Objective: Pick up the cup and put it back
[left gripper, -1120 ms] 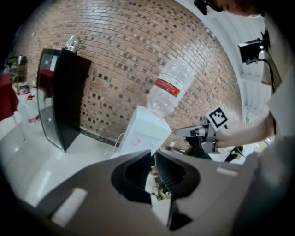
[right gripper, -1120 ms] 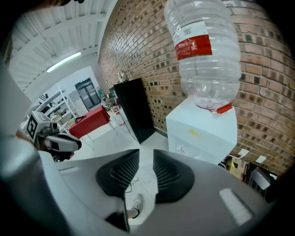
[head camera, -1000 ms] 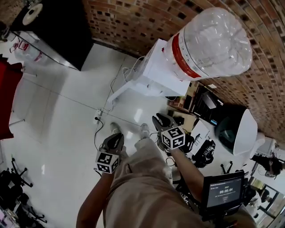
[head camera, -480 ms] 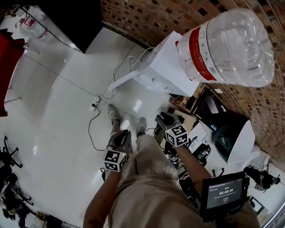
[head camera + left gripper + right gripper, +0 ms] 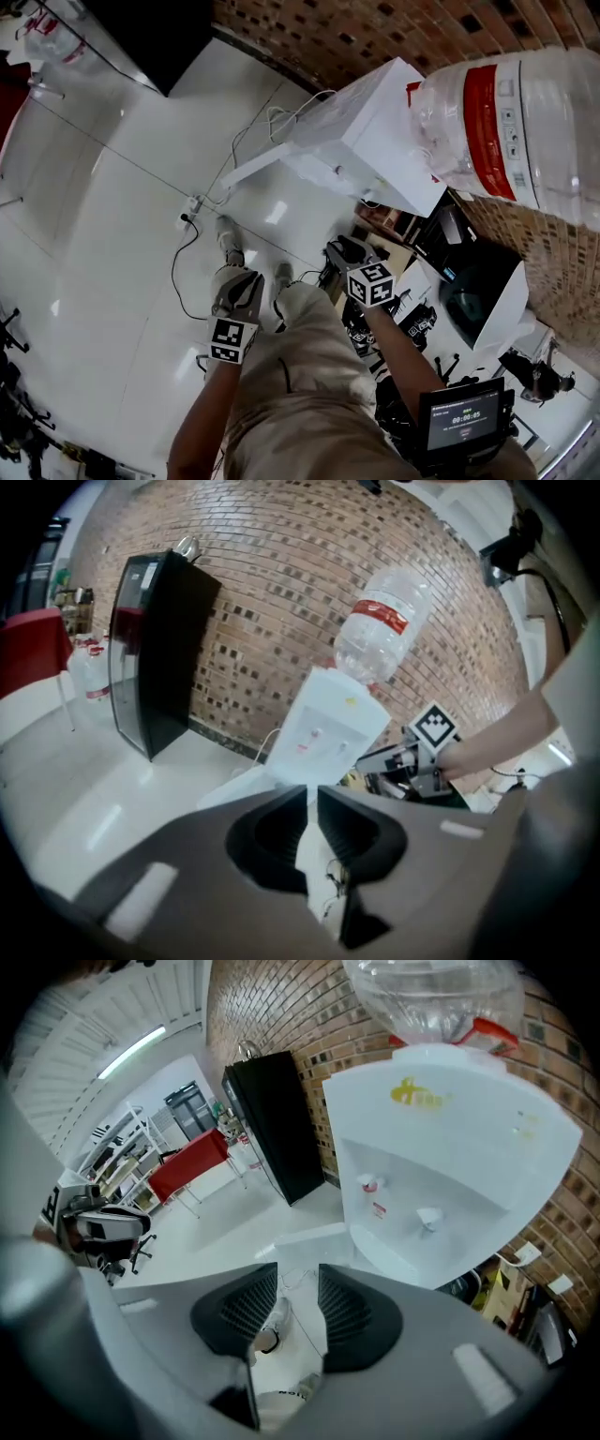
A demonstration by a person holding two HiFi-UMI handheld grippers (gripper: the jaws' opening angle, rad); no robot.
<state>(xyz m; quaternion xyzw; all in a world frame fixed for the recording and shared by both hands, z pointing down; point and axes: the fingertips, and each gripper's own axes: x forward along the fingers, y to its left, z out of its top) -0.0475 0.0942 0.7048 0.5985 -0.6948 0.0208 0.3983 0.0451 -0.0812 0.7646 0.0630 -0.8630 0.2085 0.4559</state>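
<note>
- A white dispenser (image 5: 361,141) stands against a brick wall (image 5: 347,28), with a clear bottle (image 5: 511,122) upturned on top. Both grippers hang in front of it, clear of it, over the white floor (image 5: 103,216).
- Left gripper (image 5: 240,277): it is in front of the dispenser's left side as the head view shows it, and it points toward the dispenser and downward. Its jaws are drawn almost together, leaving only a thin slit with nothing in it.
- Right gripper (image 5: 339,251): it is in front of the dispenser's right side, nearer to it than the left gripper, and tipped steeply down. Its jaws have just been opening and stand a little apart. Nothing is between them; only floor and the person's shoes (image 5: 228,242) show through the gap.
- Cup: I cannot make one out in any view. The right gripper view looks into the dispenser's recess with its taps (image 5: 428,1216), and the small white shapes there are too small to tell.
- A black cabinet (image 5: 155,658) stands left of the dispenser along the same wall.
- A cable (image 5: 183,253) runs from the dispenser's left side across the floor.
- The shoes stand on the floor in front of the dispenser.
- A small lit screen (image 5: 461,420) sits well to the near right of the dispenser, beside the right arm.
</note>
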